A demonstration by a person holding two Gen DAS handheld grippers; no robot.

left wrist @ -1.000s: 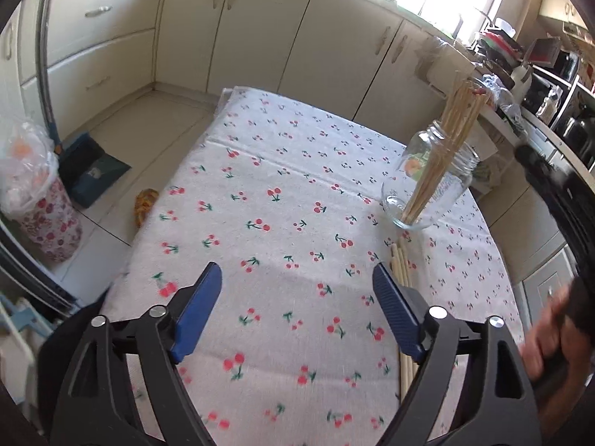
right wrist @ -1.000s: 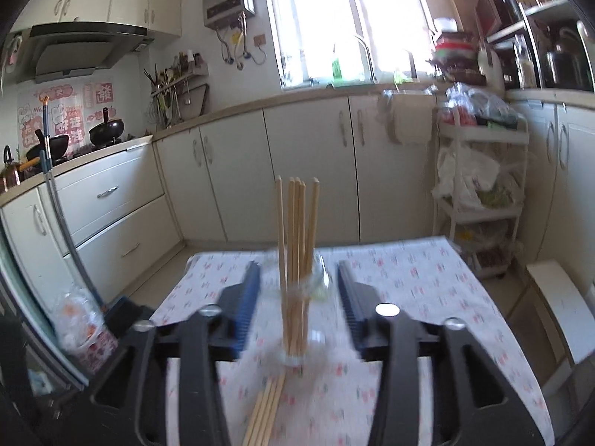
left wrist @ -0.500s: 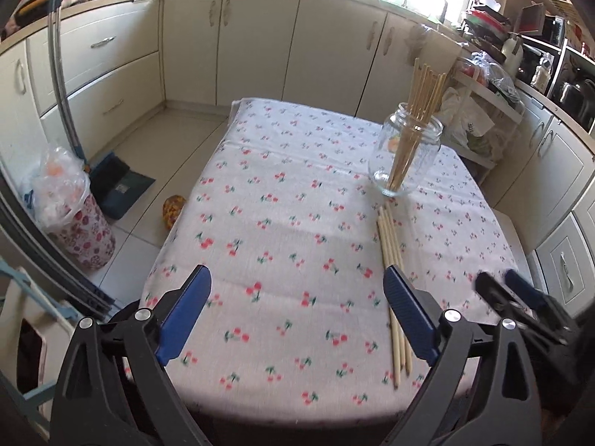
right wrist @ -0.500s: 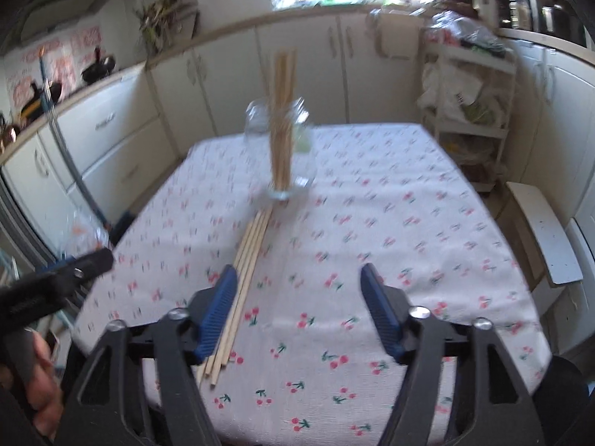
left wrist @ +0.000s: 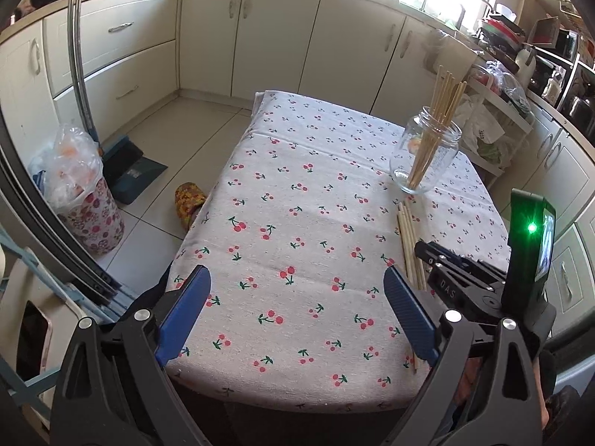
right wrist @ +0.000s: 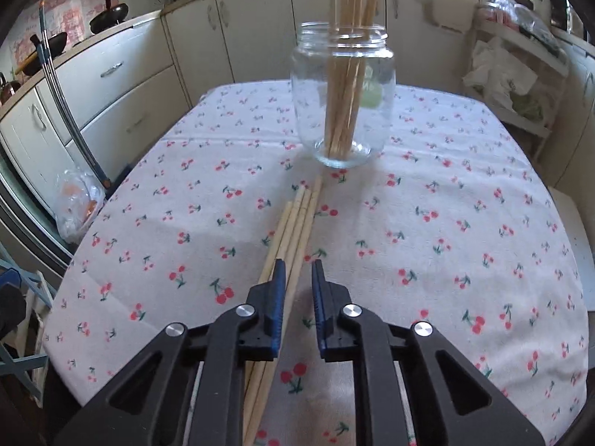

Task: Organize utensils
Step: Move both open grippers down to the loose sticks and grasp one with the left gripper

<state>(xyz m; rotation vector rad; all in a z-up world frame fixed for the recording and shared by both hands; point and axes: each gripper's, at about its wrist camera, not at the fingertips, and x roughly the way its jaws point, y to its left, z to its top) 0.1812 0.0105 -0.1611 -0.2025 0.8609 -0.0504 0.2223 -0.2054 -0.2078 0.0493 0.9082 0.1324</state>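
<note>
A table under a white cherry-print cloth (left wrist: 297, 200) fills the middle of both views, ringed by cream kitchen cabinets (left wrist: 346, 44) along the top of the frame. On the tiled floor at the left of the left wrist view stand a floral bin (left wrist: 87, 215) lined with a plastic bag and a dark dustpan (left wrist: 130, 171). A glass jar (right wrist: 342, 93) holding upright chopsticks stands on the cloth in the upper centre of the right wrist view; loose chopsticks (right wrist: 297, 223) lie flat just below it, running toward the bottom edge. The right gripper (right wrist: 298, 278) hangs low over them, jaws narrowed but gapped, one stick between. The left gripper (left wrist: 297, 297), lower centre, is spread wide over bare cloth
</note>
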